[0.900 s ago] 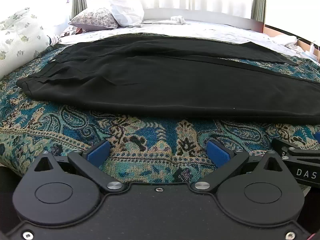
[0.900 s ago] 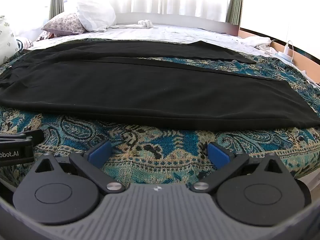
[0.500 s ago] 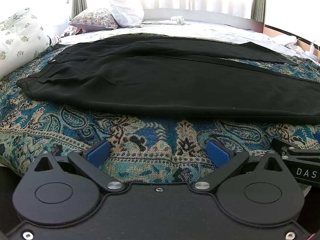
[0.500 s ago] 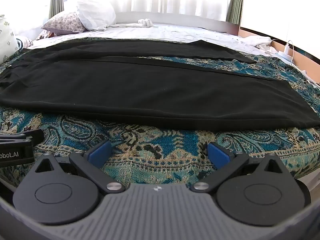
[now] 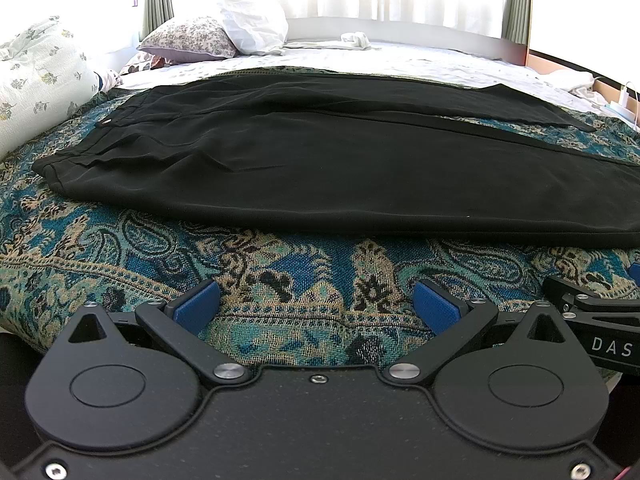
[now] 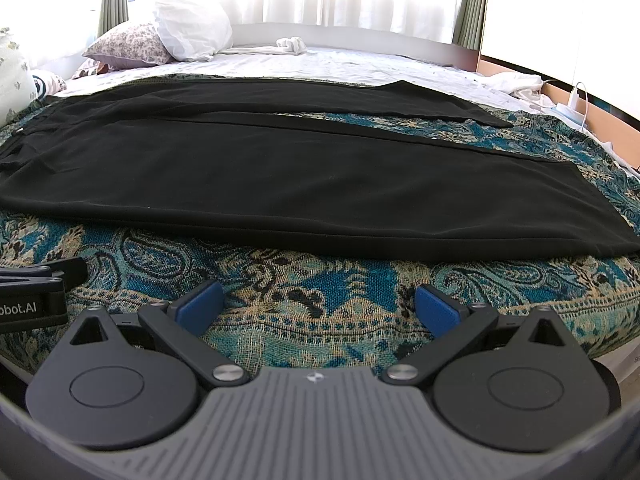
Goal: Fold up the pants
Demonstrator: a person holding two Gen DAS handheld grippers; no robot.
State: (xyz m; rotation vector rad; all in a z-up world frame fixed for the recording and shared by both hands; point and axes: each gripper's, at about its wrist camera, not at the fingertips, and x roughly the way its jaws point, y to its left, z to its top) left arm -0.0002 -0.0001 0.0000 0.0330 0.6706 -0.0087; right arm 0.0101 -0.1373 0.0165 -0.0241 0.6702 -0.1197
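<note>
Nothing has changed since the earlier frames: left claw [image 5: 316,306] and right claw [image 6: 318,306] remain wide, empty, short of the unfolded pants [image 5: 340,168], so folding has not begun.

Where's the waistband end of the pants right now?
In the left wrist view, the waistband lies at the left end of the black pants, on the paisley bedspread, near the floral pillow.
</note>
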